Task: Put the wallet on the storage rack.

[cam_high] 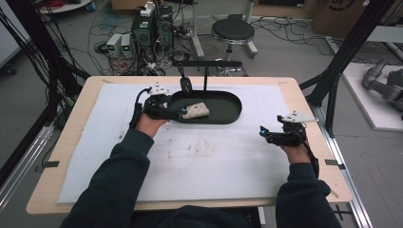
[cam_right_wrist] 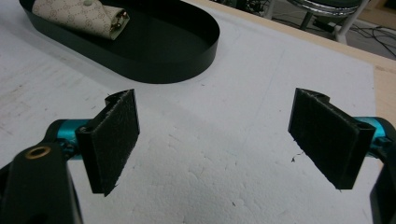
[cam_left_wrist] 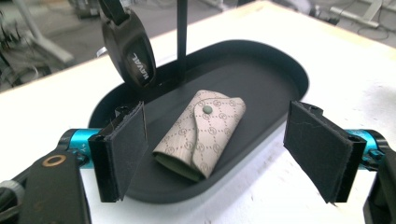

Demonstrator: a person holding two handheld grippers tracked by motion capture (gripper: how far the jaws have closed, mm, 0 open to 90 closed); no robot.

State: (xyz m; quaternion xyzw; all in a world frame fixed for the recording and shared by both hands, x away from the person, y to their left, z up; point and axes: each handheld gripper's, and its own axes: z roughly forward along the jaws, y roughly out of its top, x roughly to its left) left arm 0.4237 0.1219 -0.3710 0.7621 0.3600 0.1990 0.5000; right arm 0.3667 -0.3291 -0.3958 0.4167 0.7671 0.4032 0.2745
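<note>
A beige patterned key pouch [cam_left_wrist: 201, 132] lies in the black oval tray [cam_left_wrist: 275, 70], toward its left end [cam_high: 196, 110]. My left gripper [cam_left_wrist: 215, 154] is open at the tray's near-left rim, its jaws spread to either side of the pouch without touching it; in the high view that left gripper [cam_high: 178, 112] points right at the pouch. A black key fob [cam_left_wrist: 130, 49] hangs from a stand [cam_high: 205, 71] over the tray's back. My right gripper [cam_right_wrist: 217, 140] is open and empty above the white mat [cam_right_wrist: 224, 186], right of the tray [cam_right_wrist: 187, 56], and sits at the table's right [cam_high: 264, 133].
The white foam mat [cam_high: 199, 161] covers most of the wooden table [cam_high: 71, 123]. Black frame posts [cam_high: 347, 52] rise at the right edge. Beyond the far edge stand a stool [cam_high: 232, 31], computer boxes [cam_high: 152, 28] and cables on the floor.
</note>
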